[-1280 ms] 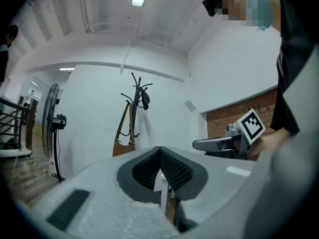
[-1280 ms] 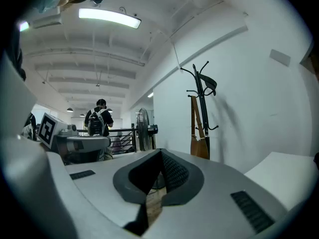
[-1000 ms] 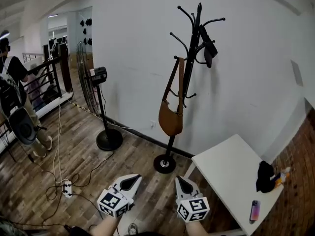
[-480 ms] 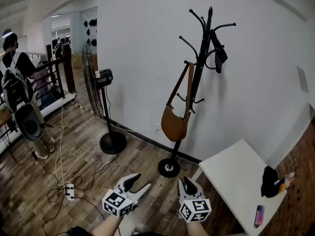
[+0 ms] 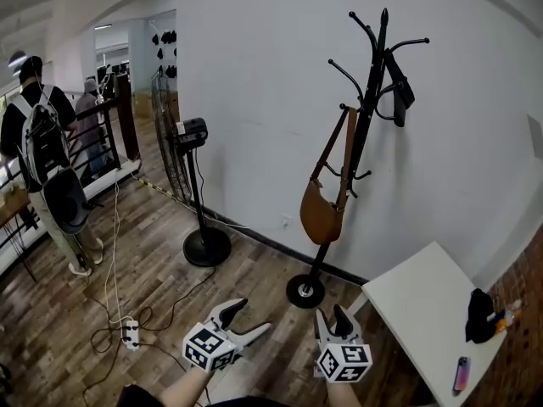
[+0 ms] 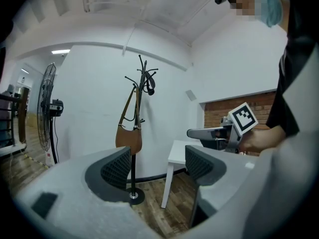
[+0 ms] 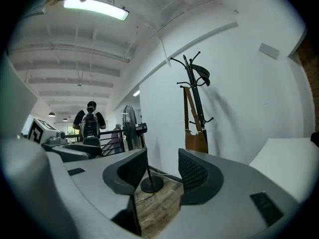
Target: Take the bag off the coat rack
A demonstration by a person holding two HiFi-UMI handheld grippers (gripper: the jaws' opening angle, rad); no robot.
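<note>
Ahead, a rounded tan bag (image 5: 321, 219) (smooth-sided) hangs on the coat rack (image 5: 370, 91).

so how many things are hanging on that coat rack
2. A brown bag hangs by its strap from a middle hook of the coat rack; a black item hangs from an upper hook. More may hide behind it.

The bag (image 5: 322, 219) looked like smooth brown leather with a soft sheen, strap included. The rack (image 5: 366, 117) was black metal, satin rather than glossy. Floor (image 5: 161, 287): wood planks, grained, with a low shine. The wall (image 5: 254, 100) was matt white paint, the table (image 5: 424, 299) smooth, matt white. Rough red brick (image 6: 219, 108) beyond it. The fan (image 5: 191, 134) showed a thin wire grille.
</note>
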